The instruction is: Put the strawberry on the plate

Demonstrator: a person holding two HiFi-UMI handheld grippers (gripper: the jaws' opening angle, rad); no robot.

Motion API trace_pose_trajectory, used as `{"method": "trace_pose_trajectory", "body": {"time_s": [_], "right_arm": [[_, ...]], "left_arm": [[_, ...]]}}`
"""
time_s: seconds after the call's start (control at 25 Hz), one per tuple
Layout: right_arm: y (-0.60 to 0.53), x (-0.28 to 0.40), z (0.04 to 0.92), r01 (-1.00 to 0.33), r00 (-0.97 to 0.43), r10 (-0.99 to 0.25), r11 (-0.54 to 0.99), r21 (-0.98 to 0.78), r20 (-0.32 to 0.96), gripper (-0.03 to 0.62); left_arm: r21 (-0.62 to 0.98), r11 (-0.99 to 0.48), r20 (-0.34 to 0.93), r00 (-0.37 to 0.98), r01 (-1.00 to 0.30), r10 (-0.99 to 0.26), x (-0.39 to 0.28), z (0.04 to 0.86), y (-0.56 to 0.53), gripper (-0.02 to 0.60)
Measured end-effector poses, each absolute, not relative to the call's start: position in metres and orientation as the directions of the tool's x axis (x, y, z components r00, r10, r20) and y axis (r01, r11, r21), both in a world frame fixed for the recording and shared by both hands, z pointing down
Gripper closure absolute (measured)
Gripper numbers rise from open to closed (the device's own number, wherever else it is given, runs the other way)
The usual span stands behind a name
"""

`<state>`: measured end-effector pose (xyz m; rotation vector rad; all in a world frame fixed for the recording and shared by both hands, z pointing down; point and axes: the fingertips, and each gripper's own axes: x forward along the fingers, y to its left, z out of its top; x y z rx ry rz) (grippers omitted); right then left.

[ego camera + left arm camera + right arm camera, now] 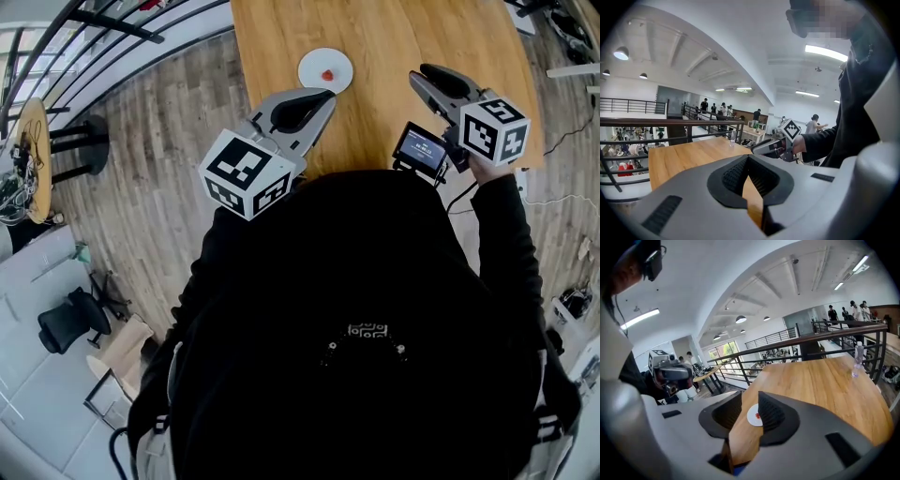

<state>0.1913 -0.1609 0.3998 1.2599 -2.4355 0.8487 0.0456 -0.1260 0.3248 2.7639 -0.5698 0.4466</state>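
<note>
A small red strawberry [327, 74] lies on a white plate [314, 62] at the near edge of the wooden table [394, 103]. Between the right gripper's jaws, the right gripper view shows the same plate [752, 418] and strawberry [758, 416] far below. My right gripper [422, 73] hangs above the table, right of the plate, open with nothing between its jaws [750, 395]. My left gripper [328, 94] is just in front of and left of the plate, held in the air. Its tips meet [747, 159] and nothing is in them.
A clear bottle [857, 359] stands near the table's far corner. Dark railings [825, 341] run behind the table and a plank floor [159, 187] lies to its left. An office chair [70, 319] and a round side table [33, 155] stand further left.
</note>
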Motion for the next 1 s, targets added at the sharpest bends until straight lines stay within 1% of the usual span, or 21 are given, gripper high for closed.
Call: {"method": "trace_pose_trajectory", "body": {"time_s": [0.08, 0.12, 0.24, 0.52, 0.88, 1.0], "right_arm": [[-0.153, 0.172, 0.388, -0.800, -0.600, -0.646, 0.494, -0.341, 0.472, 0.523], [-0.149, 0.164, 0.385, -0.791, -0.611, -0.640, 0.512, -0.335, 0.466, 0.543], [-0.145, 0.147, 0.372, -0.758, -0.652, -0.623, 0.558, -0.339, 0.431, 0.571], [-0.143, 0.110, 0.341, -0.699, -0.714, -0.592, 0.625, -0.347, 0.374, 0.576], [-0.140, 0.094, 0.320, -0.659, -0.752, -0.580, 0.656, -0.368, 0.313, 0.576], [-0.138, 0.095, 0.319, -0.659, -0.752, -0.578, 0.662, -0.357, 0.317, 0.576]], "left_arm": [[0.209, -0.881, 0.348, 0.874, -0.425, -0.339, 0.035, 0.324, -0.121, 0.586], [0.208, -0.880, 0.348, 0.874, -0.426, -0.341, 0.032, 0.324, -0.119, 0.586], [0.207, -0.879, 0.341, 0.874, -0.429, -0.346, 0.029, 0.323, -0.118, 0.586], [0.205, -0.878, 0.318, 0.878, -0.432, -0.357, 0.016, 0.316, -0.117, 0.586], [0.191, -0.880, 0.288, 0.882, -0.434, -0.373, 0.013, 0.307, -0.123, 0.586], [0.191, -0.882, 0.294, 0.882, -0.431, -0.368, 0.016, 0.310, -0.121, 0.586]]}}
